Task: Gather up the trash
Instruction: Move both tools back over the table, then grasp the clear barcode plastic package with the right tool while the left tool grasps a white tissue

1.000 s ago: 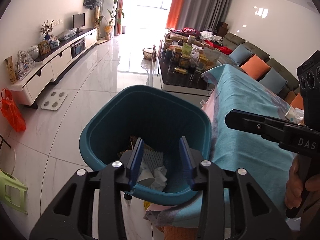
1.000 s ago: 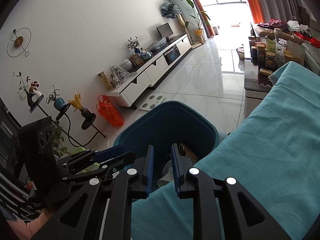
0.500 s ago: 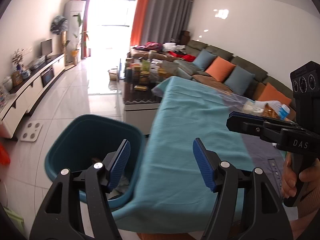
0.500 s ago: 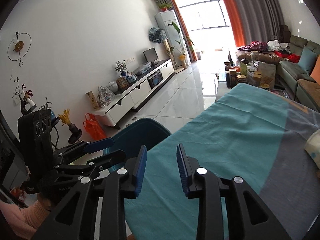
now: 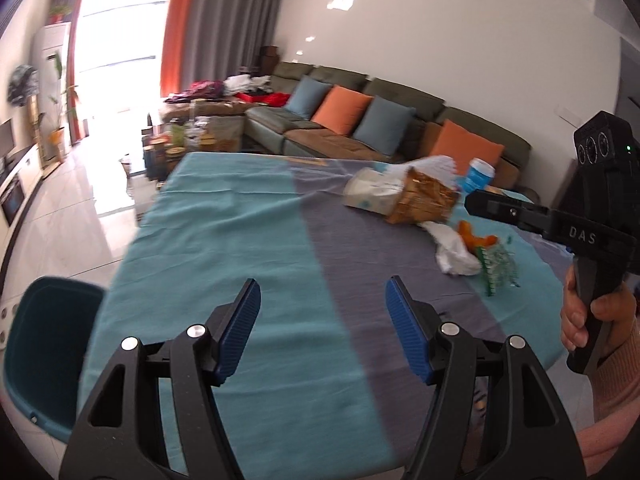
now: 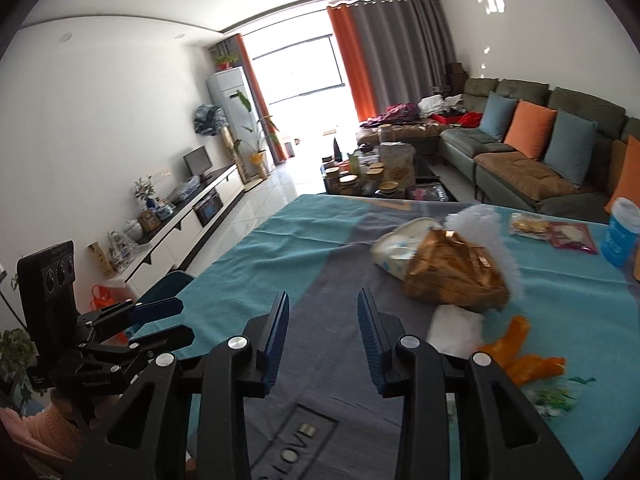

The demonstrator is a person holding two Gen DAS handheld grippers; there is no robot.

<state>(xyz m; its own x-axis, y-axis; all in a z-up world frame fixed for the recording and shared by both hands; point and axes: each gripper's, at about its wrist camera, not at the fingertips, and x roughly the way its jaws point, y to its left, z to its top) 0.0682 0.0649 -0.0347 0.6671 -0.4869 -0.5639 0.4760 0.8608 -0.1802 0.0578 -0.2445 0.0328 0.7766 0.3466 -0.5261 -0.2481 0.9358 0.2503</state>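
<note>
Trash lies on the far right of the teal and grey tablecloth (image 5: 224, 240): a brown crinkled bag (image 5: 426, 198) (image 6: 452, 276), a white crumpled tissue (image 5: 454, 252) (image 6: 454, 328), orange peel (image 5: 476, 240) (image 6: 520, 354) and a clear green-speckled wrapper (image 5: 498, 270). The teal bin (image 5: 44, 344) (image 6: 164, 286) stands off the table's left end. My left gripper (image 5: 322, 308) is open and empty over the cloth. My right gripper (image 6: 322, 312) has its jaws opening, nothing between them; it also shows at the right of the left wrist view (image 5: 500, 210).
A white tissue pack (image 6: 394, 250) lies behind the brown bag, a blue tub (image 6: 620, 236) and snack packets (image 6: 552, 232) farther right. A sofa (image 5: 360, 128) with cushions lines the far wall. A cluttered coffee table (image 6: 380, 180) sits beyond the table, a TV cabinet (image 6: 192, 216) on the left.
Both grippers swung away from the teal bin, rightward over the table toward the trash pile. Both sets of jaws widened; the bin slid to the left edge of each view.
</note>
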